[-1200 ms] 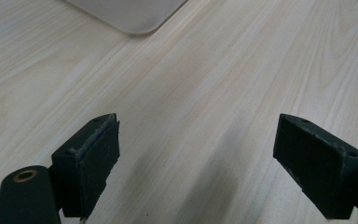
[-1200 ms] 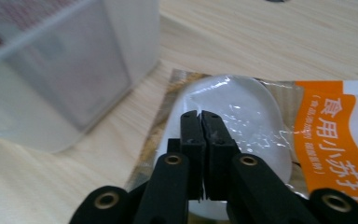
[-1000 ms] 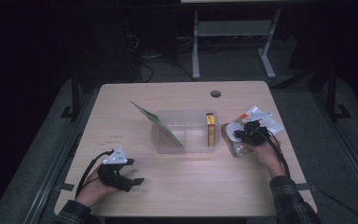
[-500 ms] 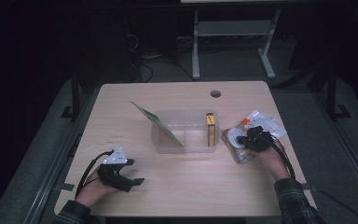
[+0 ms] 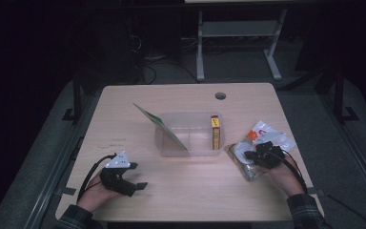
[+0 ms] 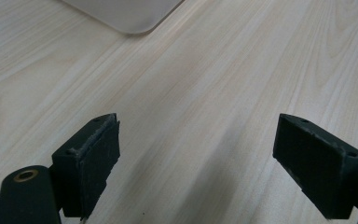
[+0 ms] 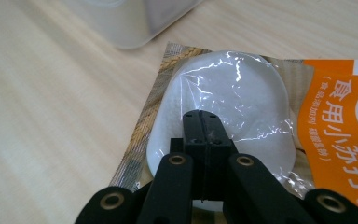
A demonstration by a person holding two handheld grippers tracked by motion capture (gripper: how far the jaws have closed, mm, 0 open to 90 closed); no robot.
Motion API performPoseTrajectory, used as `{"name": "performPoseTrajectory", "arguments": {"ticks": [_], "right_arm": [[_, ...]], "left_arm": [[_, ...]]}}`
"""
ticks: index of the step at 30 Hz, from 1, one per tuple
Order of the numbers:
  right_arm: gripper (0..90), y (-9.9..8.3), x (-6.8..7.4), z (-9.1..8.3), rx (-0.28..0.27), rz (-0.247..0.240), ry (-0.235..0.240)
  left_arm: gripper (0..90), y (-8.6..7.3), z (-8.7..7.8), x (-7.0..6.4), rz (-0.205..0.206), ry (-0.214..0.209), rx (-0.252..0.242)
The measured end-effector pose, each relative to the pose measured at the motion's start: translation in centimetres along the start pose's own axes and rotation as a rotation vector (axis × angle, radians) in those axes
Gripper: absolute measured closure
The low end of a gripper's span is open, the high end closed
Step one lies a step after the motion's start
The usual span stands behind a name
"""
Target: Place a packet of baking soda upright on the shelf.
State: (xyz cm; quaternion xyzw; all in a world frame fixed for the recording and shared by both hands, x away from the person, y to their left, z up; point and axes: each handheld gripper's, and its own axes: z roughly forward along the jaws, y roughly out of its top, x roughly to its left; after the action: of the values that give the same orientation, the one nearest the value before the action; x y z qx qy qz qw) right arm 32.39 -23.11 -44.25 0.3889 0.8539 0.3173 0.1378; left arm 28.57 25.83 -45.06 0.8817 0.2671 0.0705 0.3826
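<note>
The clear packet (image 7: 223, 107) with a white rounded content lies flat on the table (image 5: 186, 191), at the right side, just beside the right end of the clear plastic container (image 5: 190, 136). In the right gripper view its orange printed panel sits at the right edge and a woven-pattern border runs along the left. A second packet (image 5: 267, 133) with white and orange print lies just behind it in the high view, touching or overlapping it; which one cannot be told.

The right gripper (image 7: 205, 119) is over the packet, its jaws pressed together with no gap, tips on the film above the white content. Whether any film is pinched between them cannot be told.

The container holds a yellow box (image 5: 215, 132) upright against its right wall. A green card (image 5: 159, 126) leans tilted across its left side.

The left gripper (image 6: 198, 158) is well apart, at the near left of the table, jaws spread wide over bare wood, holding nothing.
</note>
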Motion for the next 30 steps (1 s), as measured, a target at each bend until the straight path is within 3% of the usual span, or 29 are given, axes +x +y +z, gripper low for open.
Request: {"name": "performPoseTrajectory", "arguments": {"ticks": [11, 16, 21, 30], "right_arm": [[90.0, -1.7, 2.6, -1.5, 0.008, -0.056, 0.056], [90.0, -1.7, 2.4, -2.1, 0.017, -0.076, 0.03], [90.0, -1.9, 1.9, -2.0, 0.032, -0.055, 0.071], [90.0, -1.4, 3.2, -1.6, 0.036, -0.098, 0.168]], "left_arm": [[14.2, 0.1, 0.2, -0.1, -0.002, -0.004, 0.005], [14.2, 0.1, 0.2, -0.1, 0.002, -0.005, 0.008], [14.1, 0.1, 0.2, -0.1, 0.003, -0.008, 0.007], [14.1, 0.1, 0.3, -0.3, 0.01, -0.01, 0.008]]}}
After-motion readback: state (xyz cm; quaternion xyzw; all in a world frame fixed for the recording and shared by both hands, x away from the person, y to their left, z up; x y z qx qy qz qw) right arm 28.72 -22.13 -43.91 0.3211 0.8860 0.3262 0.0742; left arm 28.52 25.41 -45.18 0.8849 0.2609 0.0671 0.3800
